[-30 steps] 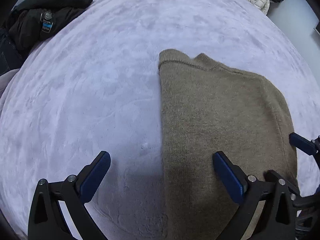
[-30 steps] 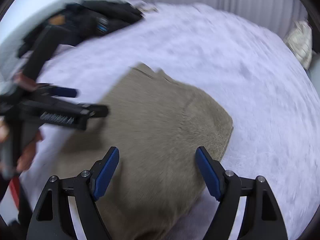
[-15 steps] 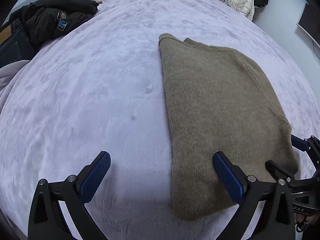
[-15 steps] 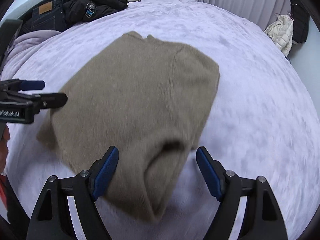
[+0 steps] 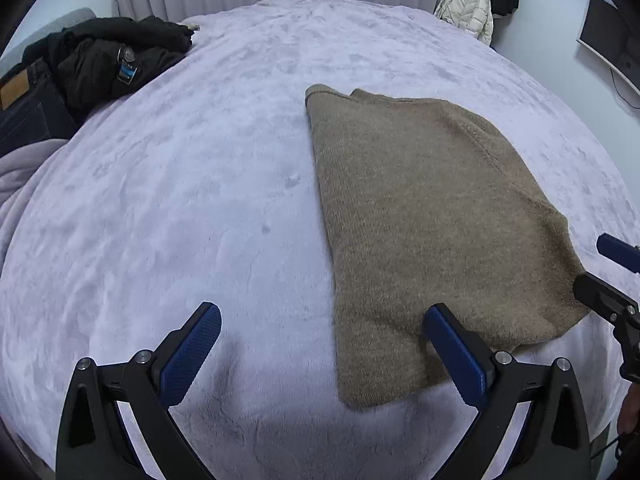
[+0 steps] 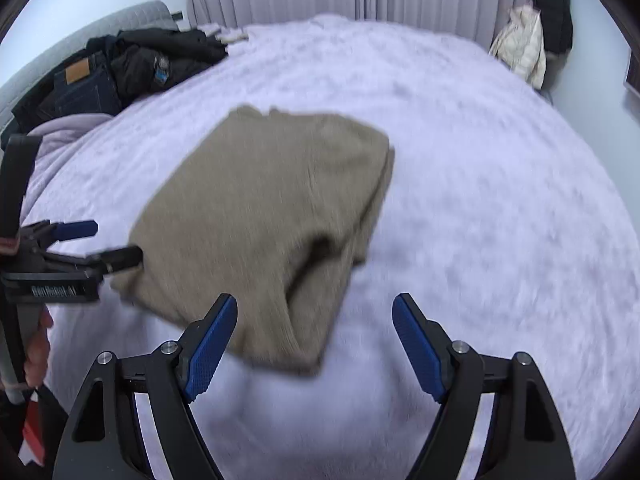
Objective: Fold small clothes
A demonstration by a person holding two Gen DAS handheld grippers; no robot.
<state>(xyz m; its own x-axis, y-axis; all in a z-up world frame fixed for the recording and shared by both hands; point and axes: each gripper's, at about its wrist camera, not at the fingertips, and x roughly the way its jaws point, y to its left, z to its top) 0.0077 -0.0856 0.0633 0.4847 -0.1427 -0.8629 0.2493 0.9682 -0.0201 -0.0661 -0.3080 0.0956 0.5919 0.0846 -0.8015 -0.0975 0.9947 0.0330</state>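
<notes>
Both the left gripper [image 5: 320, 354] and right gripper [image 6: 314, 346] are being held wide and empty above the folded sweater [image 5: 420, 216], seemingly readying another fold.

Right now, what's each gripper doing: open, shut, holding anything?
Left gripper: open, holding nothing.
Right gripper: open, holding nothing; the folded sweater lies free.

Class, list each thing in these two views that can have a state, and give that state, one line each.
Tan sweater: folded, lying flat on the bed, held by neither gripper.
Left gripper: open, empty.
Right gripper: open, empty.
Black jacket: crumpled in a heap at the bed's far corner.
Jeans: piled beside the jacket.
White coat: hanging by the wall.
</notes>
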